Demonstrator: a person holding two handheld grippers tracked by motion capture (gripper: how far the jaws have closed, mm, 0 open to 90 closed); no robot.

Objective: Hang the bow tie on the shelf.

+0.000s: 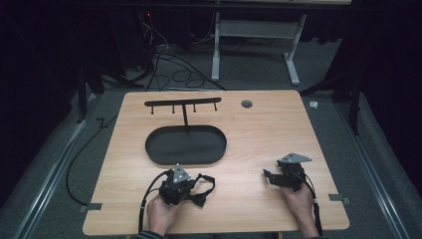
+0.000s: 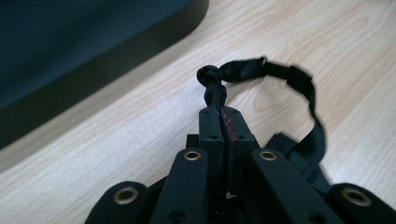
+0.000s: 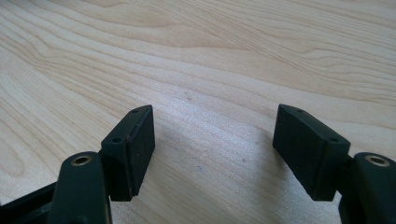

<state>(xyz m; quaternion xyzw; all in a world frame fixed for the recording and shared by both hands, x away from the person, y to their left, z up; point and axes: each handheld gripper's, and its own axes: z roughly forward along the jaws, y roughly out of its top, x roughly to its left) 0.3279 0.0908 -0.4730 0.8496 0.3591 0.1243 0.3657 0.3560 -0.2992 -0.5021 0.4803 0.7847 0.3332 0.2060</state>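
Wooden table point(image 1: 259, 134) seen from above, with two hand-held grippers near its front edge.

Left gripper point(image 1: 191, 191), near the front edge and left of centre, held in the left hand point(image 1: 161, 211); jaws pressed together on a black strap point(image 1: 206, 186). In the left gripper view, same gripper point(image 2: 223, 114) clamped on a twisted, knotted section of the strap point(image 2: 280, 74), remainder of the strap looping away to the right and curling back beside the gripper body, resting on the table top point(image 2: 140, 126). Strap just in front of the oval tray, apart from it.

Right gripper point(image 1: 268, 178), toward the front right corner, held in the right hand point(image 1: 298, 199); grey three-cornered plate on top. In the right gripper view, jaws spread wide point(image 3: 215, 144) with bare wood grain between them, nothing gripped.

Black oval tray point(image 1: 185, 145), left of centre on the table, midway between back and front edges; its dark rim point(image 2: 93, 60) visible at the upper left of the left gripper view. Black rack with a horizontal bar and small pegs point(image 1: 183, 104), rising from the tray's back side, near the back edge. Small round grommet point(image 1: 247, 104), near the back edge, right of the rack.
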